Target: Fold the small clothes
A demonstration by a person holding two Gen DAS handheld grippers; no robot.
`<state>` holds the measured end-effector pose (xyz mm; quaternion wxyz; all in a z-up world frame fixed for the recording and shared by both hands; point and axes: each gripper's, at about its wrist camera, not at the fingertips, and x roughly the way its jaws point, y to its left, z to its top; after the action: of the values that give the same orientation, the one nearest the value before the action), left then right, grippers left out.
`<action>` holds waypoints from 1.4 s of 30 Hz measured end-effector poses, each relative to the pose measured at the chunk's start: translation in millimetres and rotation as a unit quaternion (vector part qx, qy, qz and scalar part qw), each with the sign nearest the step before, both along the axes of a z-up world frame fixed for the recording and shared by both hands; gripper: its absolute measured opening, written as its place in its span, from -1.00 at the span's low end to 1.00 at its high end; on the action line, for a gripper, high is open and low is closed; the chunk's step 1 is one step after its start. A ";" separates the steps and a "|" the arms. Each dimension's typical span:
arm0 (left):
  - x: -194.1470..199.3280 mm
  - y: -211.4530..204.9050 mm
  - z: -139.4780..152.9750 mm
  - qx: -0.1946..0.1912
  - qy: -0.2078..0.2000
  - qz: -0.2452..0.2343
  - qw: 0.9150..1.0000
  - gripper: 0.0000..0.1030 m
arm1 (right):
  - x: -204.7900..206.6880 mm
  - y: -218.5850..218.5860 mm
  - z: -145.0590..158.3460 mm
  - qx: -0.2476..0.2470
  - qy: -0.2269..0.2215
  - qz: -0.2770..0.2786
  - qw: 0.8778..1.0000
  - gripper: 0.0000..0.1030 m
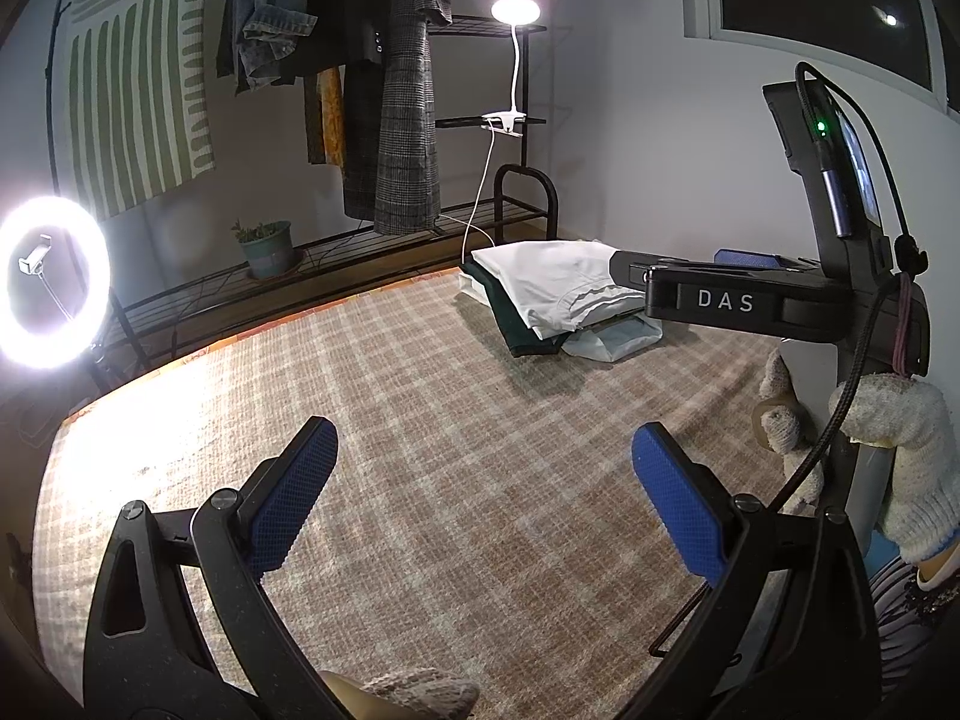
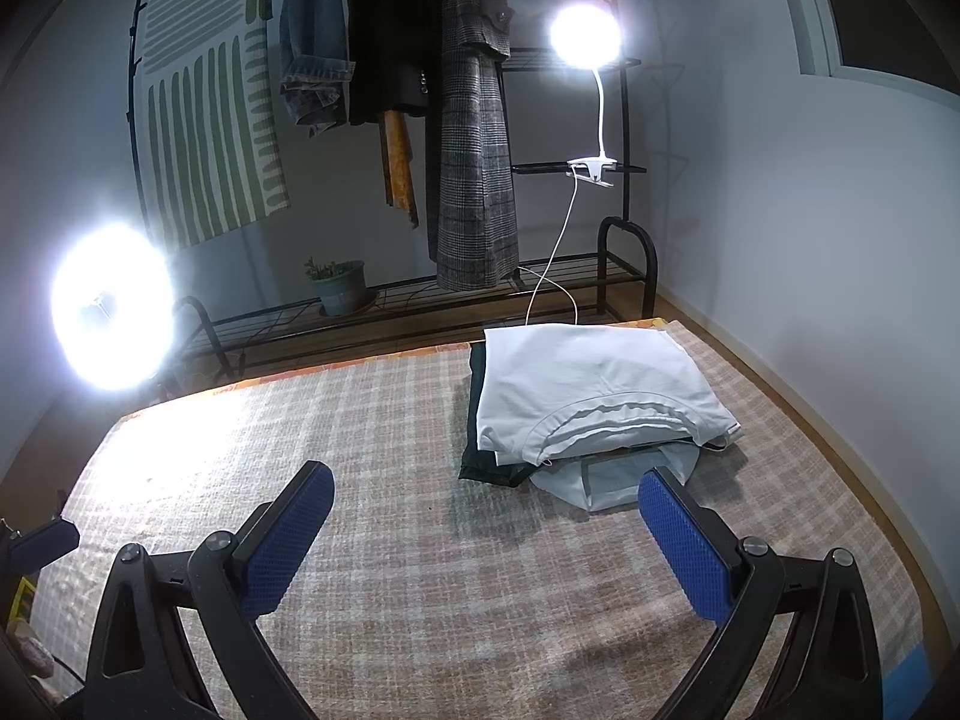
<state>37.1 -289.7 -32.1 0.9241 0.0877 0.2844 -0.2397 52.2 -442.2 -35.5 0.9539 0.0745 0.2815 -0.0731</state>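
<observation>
A stack of folded clothes lies at the far right of the checked blanket: a white T-shirt on top, a dark green garment under it and a pale blue one at the bottom. The stack also shows in the left wrist view. My left gripper is open and empty over the bare blanket. My right gripper is open and empty just in front of the stack. Its body shows at the right of the left wrist view, held by a gloved hand.
A black clothes rack with hanging coats stands behind the blanket. A ring light glares at the left and a clip lamp at the back. A potted plant sits on the rack's lower shelf. A white wall is close on the right.
</observation>
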 end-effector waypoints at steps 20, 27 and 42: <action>0.3 0.5 0.1 0.000 0.000 0.001 1.000 0.95 | 0.5 3.7 0.1 0.001 -0.001 0.003 1.000 0.99; 0.2 1.3 0.8 0.001 -0.002 0.003 1.000 0.95 | 0.2 4.4 0.2 0.001 0.000 0.002 1.000 0.99; 0.1 5.8 4.6 0.001 -0.016 0.010 1.000 0.96 | -0.3 6.7 -0.1 0.002 0.000 0.002 1.000 0.99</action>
<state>37.2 -283.9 -27.5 0.9307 0.0897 0.2708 -0.2288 52.0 -435.5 -35.5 0.9539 0.0754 0.2817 -0.0706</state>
